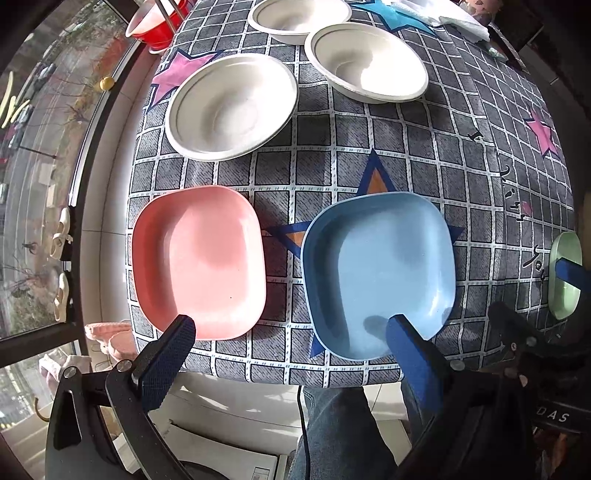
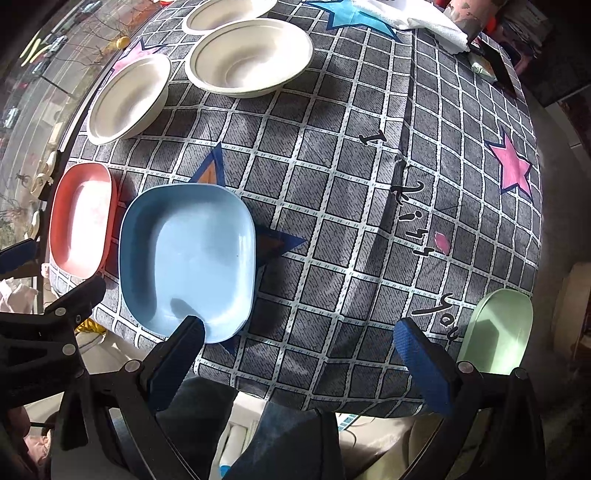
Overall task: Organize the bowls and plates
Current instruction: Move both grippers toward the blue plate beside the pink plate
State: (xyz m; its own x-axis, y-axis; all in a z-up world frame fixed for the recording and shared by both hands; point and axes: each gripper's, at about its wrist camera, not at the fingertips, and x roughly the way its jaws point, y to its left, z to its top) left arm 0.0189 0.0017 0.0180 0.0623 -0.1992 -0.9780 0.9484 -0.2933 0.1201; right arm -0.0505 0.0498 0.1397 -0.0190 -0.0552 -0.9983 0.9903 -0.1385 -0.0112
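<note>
The blue plate (image 1: 380, 273) sits near the front edge of the table, on a grey checked tablecloth (image 1: 332, 155) printed with stars. Just left of the blue plate lies the pink plate (image 1: 199, 262), apart from it by a strip of cloth. Beyond the blue plate stand three white bowls (image 1: 232, 107), none touching another in the left wrist view. Well to the right of the blue plate, at the table's edge, lies a green plate (image 2: 498, 325). A red cup (image 1: 155, 26) stands far beyond the pink plate, and a white cloth (image 2: 417, 18) lies at the far right. The left gripper (image 1: 291, 328) hangs with jaws wide apart, holding nothing, one fingertip over each near rim. The right gripper (image 2: 299, 328) is likewise spread and empty, to the right of the blue plate.
</note>
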